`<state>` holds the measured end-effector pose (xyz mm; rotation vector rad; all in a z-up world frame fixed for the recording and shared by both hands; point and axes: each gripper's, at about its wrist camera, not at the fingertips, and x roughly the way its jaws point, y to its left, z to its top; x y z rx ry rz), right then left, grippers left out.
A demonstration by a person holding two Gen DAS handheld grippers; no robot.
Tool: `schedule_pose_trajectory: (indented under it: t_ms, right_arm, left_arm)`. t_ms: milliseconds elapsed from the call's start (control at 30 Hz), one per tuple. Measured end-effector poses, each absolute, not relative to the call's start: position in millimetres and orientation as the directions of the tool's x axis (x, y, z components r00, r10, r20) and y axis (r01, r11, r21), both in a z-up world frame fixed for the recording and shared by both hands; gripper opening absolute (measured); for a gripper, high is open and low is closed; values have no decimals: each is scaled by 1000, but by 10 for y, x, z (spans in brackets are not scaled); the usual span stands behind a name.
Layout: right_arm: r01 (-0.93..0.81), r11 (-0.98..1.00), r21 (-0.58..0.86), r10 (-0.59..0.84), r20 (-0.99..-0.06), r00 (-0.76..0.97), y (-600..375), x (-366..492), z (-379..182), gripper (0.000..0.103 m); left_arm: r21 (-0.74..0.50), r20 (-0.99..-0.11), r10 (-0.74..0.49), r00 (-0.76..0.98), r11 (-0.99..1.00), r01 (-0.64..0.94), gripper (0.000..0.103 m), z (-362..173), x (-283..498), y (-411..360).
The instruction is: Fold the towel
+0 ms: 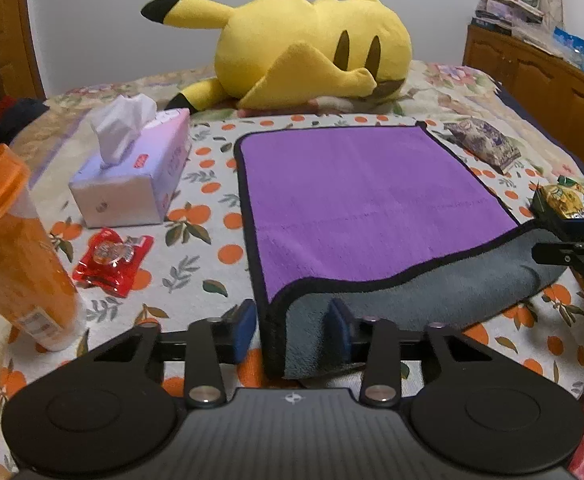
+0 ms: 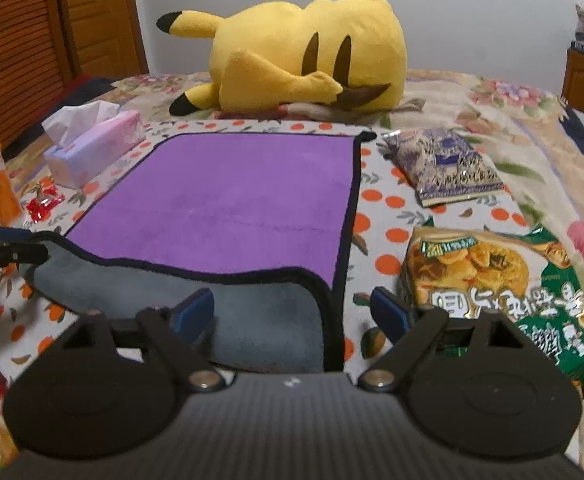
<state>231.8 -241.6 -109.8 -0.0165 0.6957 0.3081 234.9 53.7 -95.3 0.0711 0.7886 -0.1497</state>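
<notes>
Purple towel [image 1: 363, 200] lies flat on the bed [image 2: 491, 120] ahead of both tools, its near edge turned over to show the grey underside. Left tool [image 1: 292, 330]: jaws parted, straddling the near left corner, one pad on the grey fabric, not clenched. Right tool [image 2: 292, 314]: jaws spread wide around the near right corner, released. Tissue box [image 1: 132, 176] sits left of the towel, a snack bag [image 2: 499, 300] just right of the right tool.

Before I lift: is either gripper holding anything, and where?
Nothing is clamped. The left gripper and right gripper have open jaws, each straddling a near corner of the towel.
</notes>
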Motion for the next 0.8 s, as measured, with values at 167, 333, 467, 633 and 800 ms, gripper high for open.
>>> schedule_pose_trajectory:
  t_ms: [167, 333, 467, 633, 800]
  right_arm:
    - [-281, 948, 151, 309, -656, 688, -2465, 2367, -1157, 79]
    - [-294, 941, 170, 330, -661, 674, -2471, 2383, -1169, 70]
    - [-300, 938, 174, 337, -662, 669, -2474, 2389, -1161, 60]
    - [-297, 940, 165, 328, -668, 667, -2488, 2402, -1158, 38]
    - [-287, 946, 151, 311, -672, 672, -2506, 2414, -1164, 23]
  left_arm:
    - [-20, -719, -125, 683, 987, 159, 33, -969, 2358, 552]
    - [-29, -725, -127, 677, 988, 154, 31, -983, 2354, 557]
    - [-28, -727, -127, 675, 987, 156, 25, -994, 2354, 547]
    - [-26, -723, -131, 678, 986, 163, 19, -996, 2339, 535]
    - [-19, -720, -128, 682, 986, 165, 18, -1000, 2337, 523]
